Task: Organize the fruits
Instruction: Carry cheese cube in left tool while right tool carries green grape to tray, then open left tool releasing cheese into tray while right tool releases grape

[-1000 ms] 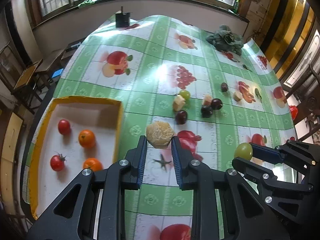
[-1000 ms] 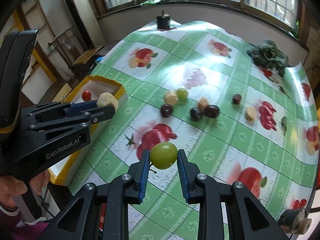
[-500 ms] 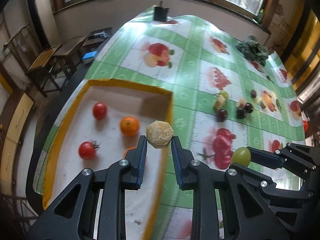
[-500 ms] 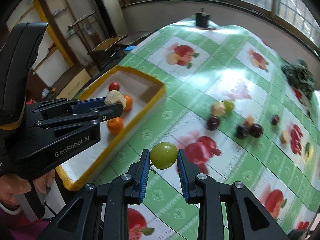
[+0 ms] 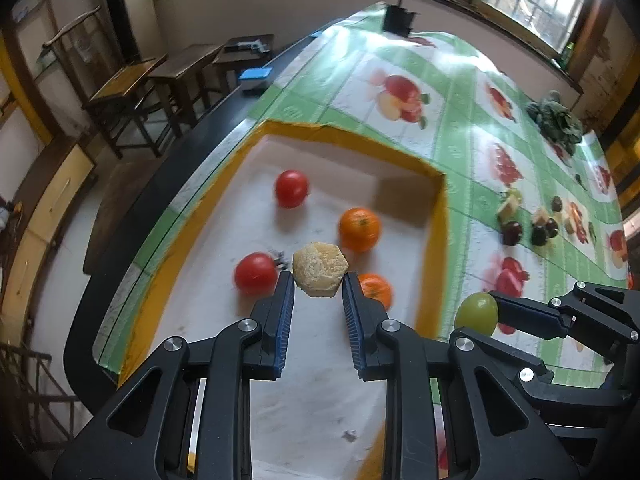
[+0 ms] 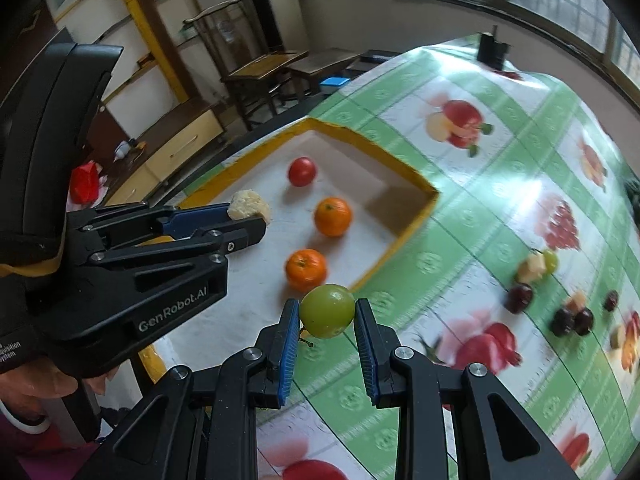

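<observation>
- We find the left gripper clamped on a beige chunk above the tray.
- We find the right gripper clamped on a green grape above the tray's near edge.

tray: yellow rim, white floor
tomatoes: red
oranges: orange
chunk: pale yellow-beige
grape: green
cloth: green-and-white checks, printed fruit
fingers: black, blue ribbed pads
cherries: dark red, right of frame
</observation>
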Demonstrator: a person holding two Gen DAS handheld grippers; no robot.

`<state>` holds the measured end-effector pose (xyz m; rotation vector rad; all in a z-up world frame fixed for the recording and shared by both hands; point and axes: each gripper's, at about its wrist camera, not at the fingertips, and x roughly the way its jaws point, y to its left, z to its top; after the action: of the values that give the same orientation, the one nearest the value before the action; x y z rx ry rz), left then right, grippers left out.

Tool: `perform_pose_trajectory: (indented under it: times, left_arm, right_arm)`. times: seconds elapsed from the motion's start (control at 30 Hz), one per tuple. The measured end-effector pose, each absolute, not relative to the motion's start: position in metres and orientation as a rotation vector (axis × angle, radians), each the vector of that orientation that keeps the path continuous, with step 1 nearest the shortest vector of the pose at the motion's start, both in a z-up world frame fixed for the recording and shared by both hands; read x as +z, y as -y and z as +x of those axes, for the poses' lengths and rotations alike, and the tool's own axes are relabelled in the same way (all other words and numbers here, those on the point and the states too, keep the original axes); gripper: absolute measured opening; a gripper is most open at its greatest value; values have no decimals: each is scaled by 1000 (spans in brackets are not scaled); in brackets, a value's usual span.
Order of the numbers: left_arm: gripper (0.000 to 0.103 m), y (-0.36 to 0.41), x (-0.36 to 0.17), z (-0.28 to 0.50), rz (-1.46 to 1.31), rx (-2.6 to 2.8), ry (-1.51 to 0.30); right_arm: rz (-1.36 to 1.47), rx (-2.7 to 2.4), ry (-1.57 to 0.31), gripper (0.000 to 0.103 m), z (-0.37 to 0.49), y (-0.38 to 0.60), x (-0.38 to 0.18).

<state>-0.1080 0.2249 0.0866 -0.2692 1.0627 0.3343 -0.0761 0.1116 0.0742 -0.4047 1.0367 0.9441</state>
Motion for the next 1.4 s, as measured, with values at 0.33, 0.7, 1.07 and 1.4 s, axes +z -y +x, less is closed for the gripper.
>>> perform_pose_trajectory:
  times: [0.33, 0.7, 1.07, 1.4]
  left_arm:
    - [24, -259, 59, -129, -360, 395, -1115]
    - [24, -270, 41, -132, -382, 418, -1144]
    - [24, -275, 31, -128, -392, 432, -1170]
    - [57, -276, 32, -129, -409, 468, -1180]
  right_arm:
    - [-446, 1044, -1091, 27, -82, -151, 54]
    - [-477, 1071, -1157, 27, -83, -184, 21]
    - [-484, 1053, -1165, 27, -81, -194, 9]
    - [-467, 1073, -1153, 35, -89, -189, 13]
